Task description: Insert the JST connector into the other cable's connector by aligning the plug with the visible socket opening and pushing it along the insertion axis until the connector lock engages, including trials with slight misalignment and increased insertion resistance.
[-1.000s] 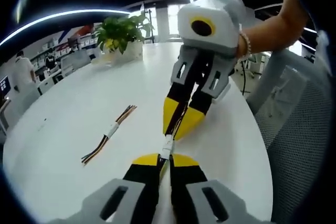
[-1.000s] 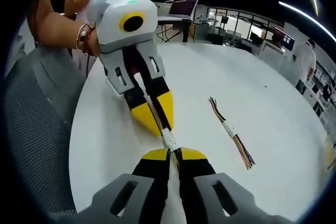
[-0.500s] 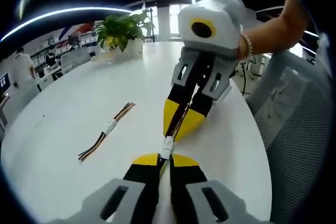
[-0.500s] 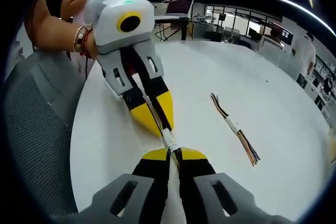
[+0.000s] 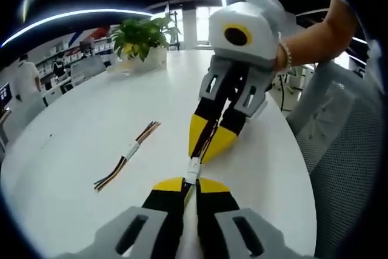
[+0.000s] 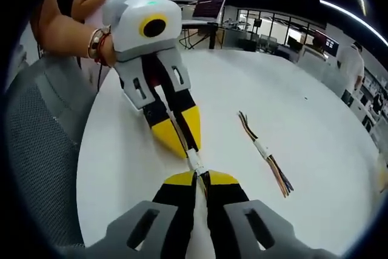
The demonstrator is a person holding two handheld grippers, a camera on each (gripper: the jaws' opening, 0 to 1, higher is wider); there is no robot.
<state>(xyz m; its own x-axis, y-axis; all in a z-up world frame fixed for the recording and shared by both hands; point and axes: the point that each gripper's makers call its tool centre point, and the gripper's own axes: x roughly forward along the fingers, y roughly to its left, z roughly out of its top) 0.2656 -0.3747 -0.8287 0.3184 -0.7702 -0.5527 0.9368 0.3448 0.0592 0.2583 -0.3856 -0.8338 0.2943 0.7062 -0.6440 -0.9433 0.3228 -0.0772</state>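
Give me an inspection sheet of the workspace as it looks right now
Surface: round white table, mostly bare.
Job's things: white connector pair spans the gap between the two grippers' tips; whether it is locked cannot be told.
Clutter: spare wire bundle lying loose on the table, apart from the grippers.
Grippers: left gripper and right gripper face each other, jaws closed.
Cables: thin wires run back between each pair of jaws.
Surroundings: potted plant, mesh chair, laptop, open office.

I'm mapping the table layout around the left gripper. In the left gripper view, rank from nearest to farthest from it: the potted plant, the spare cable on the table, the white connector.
1. White connector: right at the left gripper tips, between both grippers.
2. Spare cable: lying on the white table, off to the left.
3. Potted plant: at the table's far edge, upper left.
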